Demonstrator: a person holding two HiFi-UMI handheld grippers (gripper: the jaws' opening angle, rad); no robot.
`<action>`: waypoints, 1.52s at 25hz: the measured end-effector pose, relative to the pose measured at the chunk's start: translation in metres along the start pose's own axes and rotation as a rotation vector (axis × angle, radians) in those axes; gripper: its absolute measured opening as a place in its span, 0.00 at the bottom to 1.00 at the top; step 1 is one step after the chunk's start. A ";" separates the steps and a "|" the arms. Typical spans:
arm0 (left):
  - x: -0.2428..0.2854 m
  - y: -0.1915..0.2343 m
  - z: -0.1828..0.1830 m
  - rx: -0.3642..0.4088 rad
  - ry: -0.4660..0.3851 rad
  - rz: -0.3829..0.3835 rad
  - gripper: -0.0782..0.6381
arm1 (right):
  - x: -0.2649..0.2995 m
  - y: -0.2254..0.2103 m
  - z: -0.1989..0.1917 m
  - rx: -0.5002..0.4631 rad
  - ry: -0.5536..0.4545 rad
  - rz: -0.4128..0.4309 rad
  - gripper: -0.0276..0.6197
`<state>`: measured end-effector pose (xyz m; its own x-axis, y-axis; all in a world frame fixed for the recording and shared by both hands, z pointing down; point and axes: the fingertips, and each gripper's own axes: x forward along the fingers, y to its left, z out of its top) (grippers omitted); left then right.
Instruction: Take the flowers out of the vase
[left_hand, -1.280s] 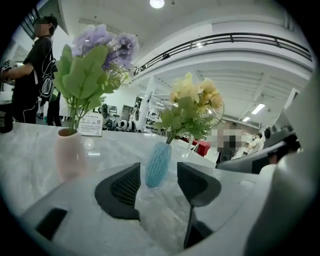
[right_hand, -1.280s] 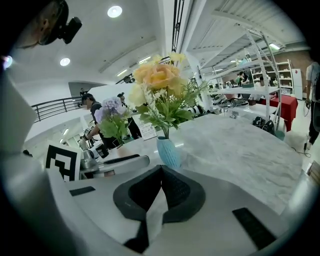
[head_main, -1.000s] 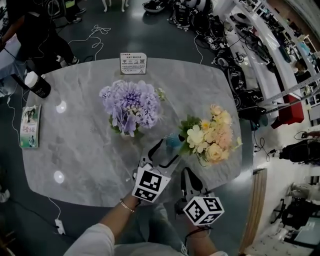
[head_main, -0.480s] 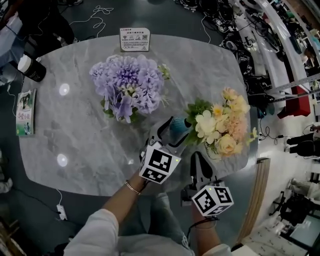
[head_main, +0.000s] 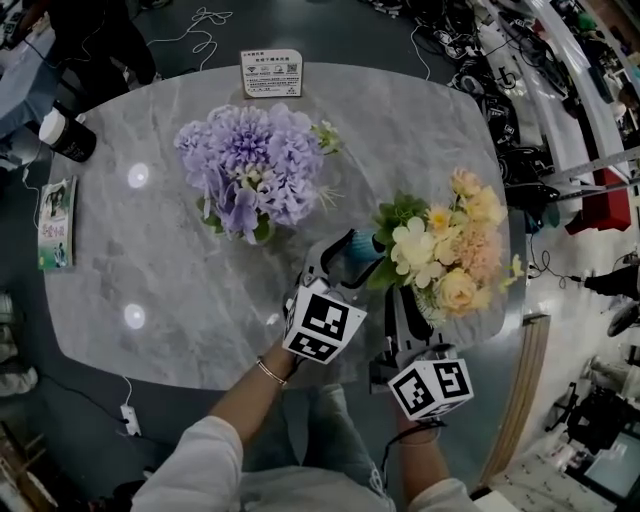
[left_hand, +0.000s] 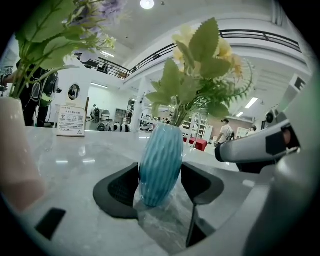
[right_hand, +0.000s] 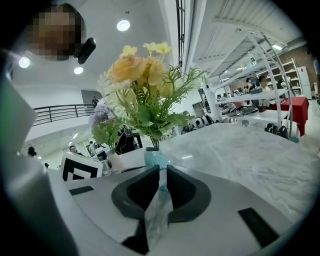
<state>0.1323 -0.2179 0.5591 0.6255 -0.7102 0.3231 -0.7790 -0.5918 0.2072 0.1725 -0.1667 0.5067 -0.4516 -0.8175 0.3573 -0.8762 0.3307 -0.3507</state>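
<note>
Head view shows our grey marble table (head_main: 150, 260), where the peach-and-yellow flowers (head_main: 450, 250) stand in the teal vase (left_hand: 160, 165) near the right edge. Our left gripper (left_hand: 160, 182) has just been closing, its 2 pads against the vase's sides. Our right gripper (right_hand: 159, 187), beside it, has its jaws nearly together on nothing.

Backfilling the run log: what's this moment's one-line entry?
left gripper: fingers just closing onto teal ribbed vase | right gripper: empty, near vase | yellow-peach flowers: in vase
</note>
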 end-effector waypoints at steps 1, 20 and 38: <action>0.000 0.000 0.000 0.001 0.000 0.000 0.49 | 0.001 0.000 0.001 -0.002 -0.002 0.006 0.05; 0.000 0.000 0.001 0.023 0.019 -0.009 0.49 | 0.036 0.010 0.036 -0.061 -0.090 0.131 0.20; 0.000 -0.001 -0.001 0.059 0.036 -0.003 0.48 | 0.051 0.016 0.057 -0.138 -0.157 0.164 0.14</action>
<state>0.1327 -0.2171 0.5599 0.6251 -0.6948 0.3557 -0.7725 -0.6160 0.1542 0.1454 -0.2298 0.4698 -0.5675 -0.8071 0.1628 -0.8128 0.5176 -0.2674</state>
